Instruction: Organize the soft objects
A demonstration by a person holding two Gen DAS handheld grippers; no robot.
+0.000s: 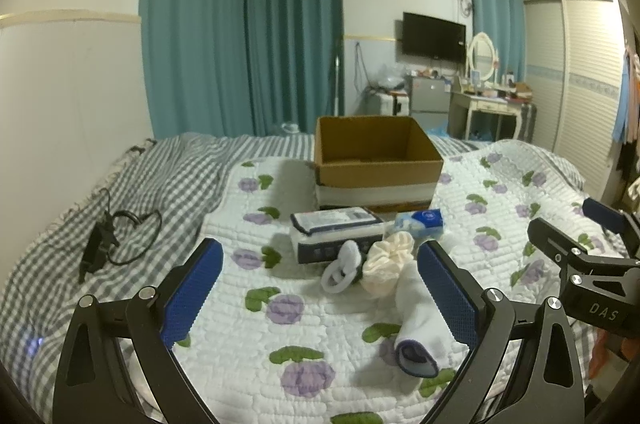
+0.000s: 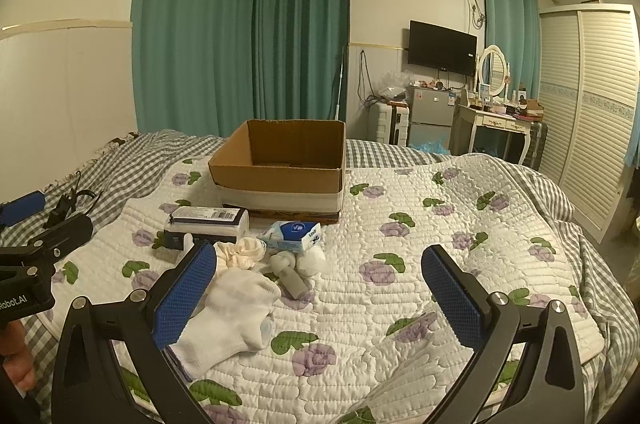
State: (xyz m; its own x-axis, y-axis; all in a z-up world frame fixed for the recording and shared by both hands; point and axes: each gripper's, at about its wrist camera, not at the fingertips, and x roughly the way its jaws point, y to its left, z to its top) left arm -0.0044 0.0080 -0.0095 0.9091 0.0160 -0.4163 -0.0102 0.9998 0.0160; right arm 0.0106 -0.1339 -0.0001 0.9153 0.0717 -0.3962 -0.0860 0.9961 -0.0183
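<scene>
An open cardboard box [image 1: 376, 152] [image 2: 280, 164] stands on the floral quilt. In front of it lie a navy-and-white pack [image 1: 336, 228] [image 2: 208, 222], a blue tissue pack [image 1: 420, 222] [image 2: 290, 234], a cream scrunchie [image 1: 388, 256] [image 2: 242, 252], a white sock [image 1: 416, 320] [image 2: 228, 316], a knotted grey sock [image 1: 342, 266] [image 2: 288, 270] and a white ball [image 2: 312, 260]. My left gripper [image 1: 320, 288] is open above the quilt, the socks between its fingers. My right gripper [image 2: 320, 288] is open and empty, its left finger [image 2: 184, 296] over the white sock; it also shows in the left wrist view [image 1: 592, 264].
A black cable with adapter [image 1: 108, 240] lies on the grey checked sheet [image 1: 80, 208] at left. A white wall panel is at left. Teal curtains, a TV [image 2: 442, 47], a small fridge, a dressing table [image 2: 500, 120] and a wardrobe [image 2: 588, 128] stand beyond the bed.
</scene>
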